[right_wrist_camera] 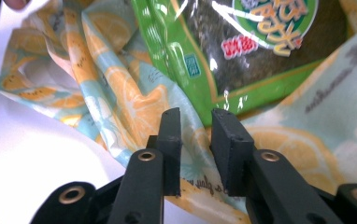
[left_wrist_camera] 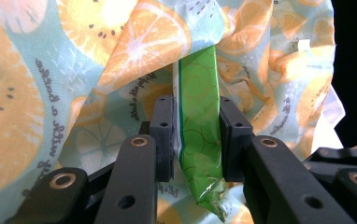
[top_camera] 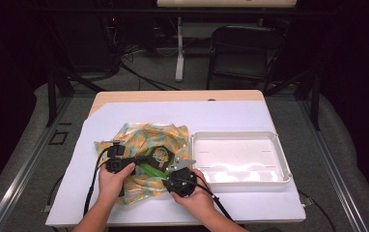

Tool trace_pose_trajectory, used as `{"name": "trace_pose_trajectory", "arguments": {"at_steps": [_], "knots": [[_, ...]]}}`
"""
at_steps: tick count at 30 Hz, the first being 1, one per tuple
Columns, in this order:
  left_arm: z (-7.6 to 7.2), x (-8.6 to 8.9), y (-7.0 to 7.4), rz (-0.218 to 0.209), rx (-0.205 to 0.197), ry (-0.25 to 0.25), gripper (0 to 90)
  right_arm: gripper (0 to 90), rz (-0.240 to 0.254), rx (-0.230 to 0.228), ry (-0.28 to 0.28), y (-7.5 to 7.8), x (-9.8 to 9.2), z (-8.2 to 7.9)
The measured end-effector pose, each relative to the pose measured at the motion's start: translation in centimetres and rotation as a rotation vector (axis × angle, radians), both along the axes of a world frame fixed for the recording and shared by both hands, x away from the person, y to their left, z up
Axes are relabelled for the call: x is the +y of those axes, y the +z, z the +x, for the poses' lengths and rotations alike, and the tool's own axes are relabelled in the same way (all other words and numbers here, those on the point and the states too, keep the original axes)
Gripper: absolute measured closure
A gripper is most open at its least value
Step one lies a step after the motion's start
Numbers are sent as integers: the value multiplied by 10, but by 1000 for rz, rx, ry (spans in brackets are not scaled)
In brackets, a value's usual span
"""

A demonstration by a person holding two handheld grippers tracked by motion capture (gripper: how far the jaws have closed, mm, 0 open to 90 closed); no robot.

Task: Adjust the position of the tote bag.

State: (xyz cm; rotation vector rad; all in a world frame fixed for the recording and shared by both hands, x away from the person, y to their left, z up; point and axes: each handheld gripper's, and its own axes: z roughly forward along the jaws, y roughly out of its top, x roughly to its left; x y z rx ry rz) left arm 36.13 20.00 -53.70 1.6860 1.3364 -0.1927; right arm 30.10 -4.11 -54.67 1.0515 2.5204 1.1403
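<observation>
A cloth bag (top_camera: 135,135) printed with orange slices lies crumpled on the white sheet. A green snack packet (top_camera: 160,157) rests on it, partly wrapped by the cloth. My left gripper (top_camera: 145,161) comes in from the left. In the left gripper view this gripper (left_wrist_camera: 196,140) is shut on the green packet's (left_wrist_camera: 197,93) sealed edge, with the cloth (left_wrist_camera: 97,56) behind. My right gripper (top_camera: 171,171) sits at the bag's front right. Its jaws (right_wrist_camera: 196,140) pinch a fold of the cloth (right_wrist_camera: 120,88) just below the packet (right_wrist_camera: 260,46).
A white plastic tray (top_camera: 284,162) stands empty just right of the bag. The white sheet (top_camera: 221,116) covers most of the wooden table. A dark chair (top_camera: 243,48) and cables stand beyond the far edge.
</observation>
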Motion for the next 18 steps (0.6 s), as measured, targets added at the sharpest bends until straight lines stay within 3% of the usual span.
{"name": "trace_pose_trajectory", "arguments": {"at_steps": [8,18], "knots": [[1,-1,1,-15,3,7,721,786,-25,28,3,-10,0,1],[1,4,4,-31,-1,21,722,820,-23,24,-1,-12,1,1]]}}
